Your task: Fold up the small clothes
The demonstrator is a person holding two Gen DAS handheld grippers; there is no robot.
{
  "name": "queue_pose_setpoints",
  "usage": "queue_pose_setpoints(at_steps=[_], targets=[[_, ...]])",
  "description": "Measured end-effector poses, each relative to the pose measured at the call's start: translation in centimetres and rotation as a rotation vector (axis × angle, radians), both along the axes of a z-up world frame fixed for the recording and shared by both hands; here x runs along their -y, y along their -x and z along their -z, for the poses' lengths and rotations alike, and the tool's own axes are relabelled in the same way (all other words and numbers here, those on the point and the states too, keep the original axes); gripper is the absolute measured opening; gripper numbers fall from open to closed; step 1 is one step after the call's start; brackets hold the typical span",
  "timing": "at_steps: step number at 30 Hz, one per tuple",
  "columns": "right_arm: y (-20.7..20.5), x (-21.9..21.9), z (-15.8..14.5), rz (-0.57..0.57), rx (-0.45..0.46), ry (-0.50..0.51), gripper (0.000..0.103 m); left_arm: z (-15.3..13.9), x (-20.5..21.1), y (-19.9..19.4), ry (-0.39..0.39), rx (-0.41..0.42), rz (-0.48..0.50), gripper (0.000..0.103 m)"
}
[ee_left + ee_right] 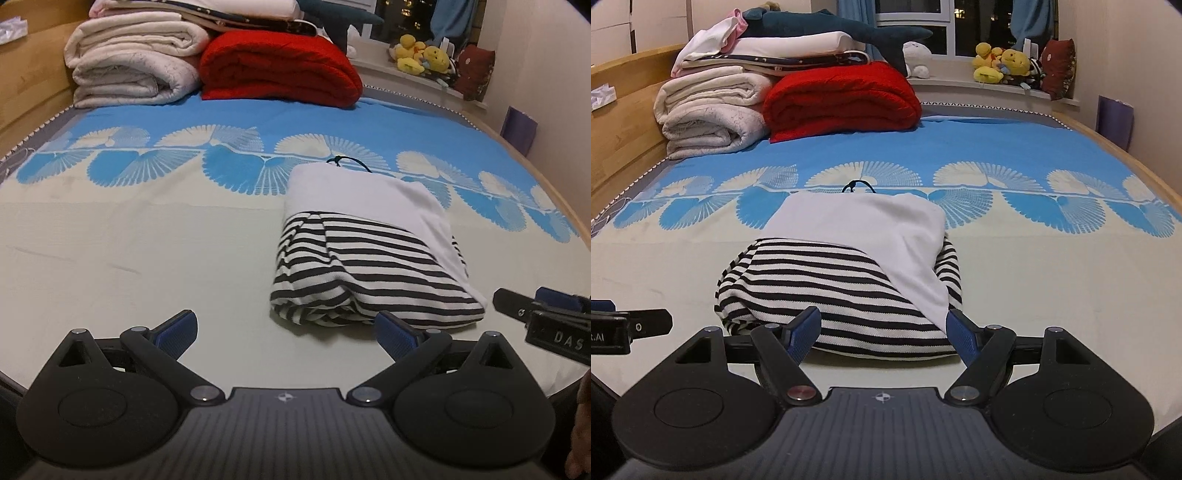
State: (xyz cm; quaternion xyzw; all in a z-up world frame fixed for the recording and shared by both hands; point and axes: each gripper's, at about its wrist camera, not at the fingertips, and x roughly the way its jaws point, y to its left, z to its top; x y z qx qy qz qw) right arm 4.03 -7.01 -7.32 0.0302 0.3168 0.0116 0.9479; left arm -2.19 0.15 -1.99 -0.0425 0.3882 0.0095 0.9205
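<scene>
A folded garment, black-and-white striped with a white panel on top (pixel 369 251), lies on the bed sheet; a dark cord sticks out at its far end. In the right wrist view it (pixel 842 273) lies straight ahead. My left gripper (pixel 286 334) is open and empty, low over the sheet, just left of and in front of the garment. My right gripper (pixel 882 334) is open and empty, its fingers either side of the garment's near edge, apart from it. The right gripper shows at the right edge of the left wrist view (pixel 543 314).
The bed sheet (pixel 129 258) is cream near me and blue with fan patterns farther off. Folded white blankets (pixel 129 70) and a red blanket (pixel 277 70) are stacked at the far end. Soft toys (pixel 1001 62) sit on the windowsill. A wooden bed frame (pixel 624 122) runs along the left.
</scene>
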Motion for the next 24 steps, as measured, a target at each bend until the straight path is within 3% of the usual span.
queue_pose_setpoints(at_steps=[24], targets=[[0.7, 1.9, -0.2, 0.03, 0.013, -0.013, 0.078, 1.0, 2.3, -0.9, -0.007, -0.017, 0.038, 0.102]])
